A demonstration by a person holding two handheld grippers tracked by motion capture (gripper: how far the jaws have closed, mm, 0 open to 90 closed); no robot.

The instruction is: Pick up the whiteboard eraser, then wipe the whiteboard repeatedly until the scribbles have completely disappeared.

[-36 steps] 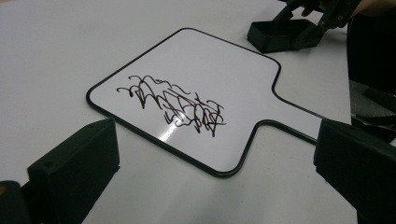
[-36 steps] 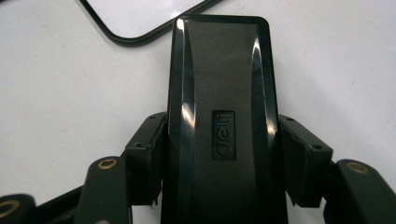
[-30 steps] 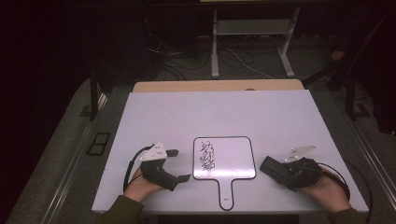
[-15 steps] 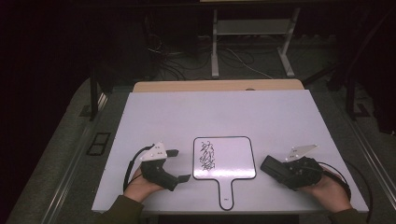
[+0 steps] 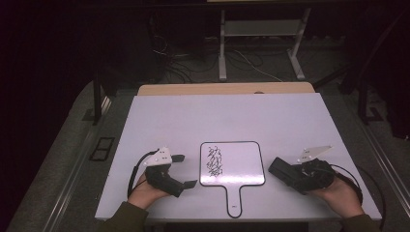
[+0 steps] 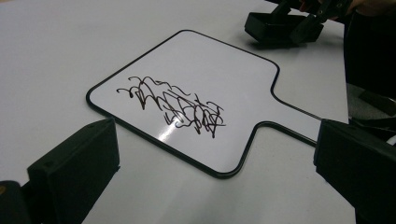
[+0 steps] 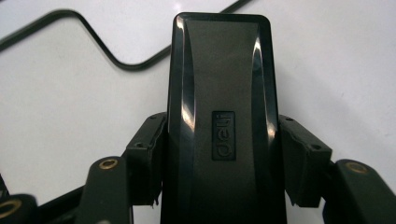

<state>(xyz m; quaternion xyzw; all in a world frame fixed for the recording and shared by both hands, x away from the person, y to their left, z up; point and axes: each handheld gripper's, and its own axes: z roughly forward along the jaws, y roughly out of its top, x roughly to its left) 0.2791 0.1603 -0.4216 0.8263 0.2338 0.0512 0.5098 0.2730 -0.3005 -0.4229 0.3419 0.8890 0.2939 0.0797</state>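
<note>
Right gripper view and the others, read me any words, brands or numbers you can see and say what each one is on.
"deli": brand raised on the top of the black eraser, which the right gripper clamps between its jaws.
Black marker scribble on the paddle-shaped whiteboard: loops and zigzags, no readable letters.
White table: no text visible.

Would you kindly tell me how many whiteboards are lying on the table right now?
1. The whiteboard, scribbled on, lies flat at the table's near middle, between the open left tongs and the right tongs holding an eraser.
</note>
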